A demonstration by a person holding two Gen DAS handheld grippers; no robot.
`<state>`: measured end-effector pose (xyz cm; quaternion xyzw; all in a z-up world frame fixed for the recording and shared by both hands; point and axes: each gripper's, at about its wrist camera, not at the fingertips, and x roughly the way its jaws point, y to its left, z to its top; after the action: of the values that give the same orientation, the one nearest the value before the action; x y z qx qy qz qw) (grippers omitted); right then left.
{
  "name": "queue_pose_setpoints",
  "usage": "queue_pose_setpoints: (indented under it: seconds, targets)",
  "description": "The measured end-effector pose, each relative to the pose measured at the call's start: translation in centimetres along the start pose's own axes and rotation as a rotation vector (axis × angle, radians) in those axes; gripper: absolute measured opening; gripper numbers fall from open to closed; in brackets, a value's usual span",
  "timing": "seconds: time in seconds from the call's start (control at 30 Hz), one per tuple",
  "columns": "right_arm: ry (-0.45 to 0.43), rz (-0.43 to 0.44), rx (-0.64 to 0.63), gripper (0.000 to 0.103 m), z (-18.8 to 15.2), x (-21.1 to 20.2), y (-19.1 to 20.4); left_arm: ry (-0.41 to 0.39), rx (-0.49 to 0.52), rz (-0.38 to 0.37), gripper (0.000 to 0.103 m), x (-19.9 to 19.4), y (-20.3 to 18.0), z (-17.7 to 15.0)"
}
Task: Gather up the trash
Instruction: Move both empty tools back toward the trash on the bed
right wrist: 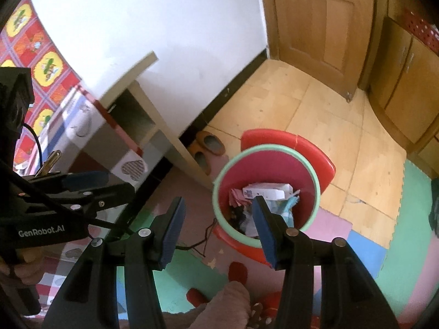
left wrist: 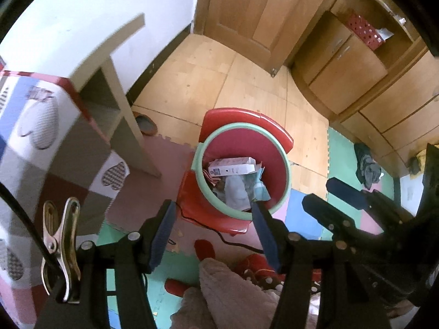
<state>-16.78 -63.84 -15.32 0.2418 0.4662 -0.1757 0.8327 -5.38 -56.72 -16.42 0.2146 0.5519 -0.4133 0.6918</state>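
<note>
One bin (left wrist: 241, 170), green-rimmed with a red liner, is set on a red stool (left wrist: 219, 219) above the foam mats; the trash is already inside it: one white carton (left wrist: 231, 166) uppermost, over crumpled wrappers (left wrist: 238, 192) too jumbled to be counted. The left gripper (left wrist: 214, 235) and the right gripper (right wrist: 216, 230) are both held above the bin, jaws spread, nothing pinched. Any further piece is best released squarely over the opening. Two slippers (right wrist: 208, 145) are noted by the wall.

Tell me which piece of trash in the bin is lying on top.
The white rectangular box, lying flat across the pile in the green-rimmed bin. The bluish wrapper and the pink scraps sit lower, partly beneath it.
</note>
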Motion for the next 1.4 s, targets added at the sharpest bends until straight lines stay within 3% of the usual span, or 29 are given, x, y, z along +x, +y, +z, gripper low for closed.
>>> queue_pose_setpoints:
  seconds: [0.37, 1.4]
  targets:
    - [-0.055, 0.068, -0.112, 0.051, 1.1, -3.7, 6.6, -0.1, -0.052, 0.058, 0.062, -7.0, 3.9, -2.1]
    - [-0.074, 0.364, -0.52, 0.052, 0.8, -6.9, 30.4, -0.247, -0.491, 0.226, 0.062, -23.2, 22.1, -14.6]
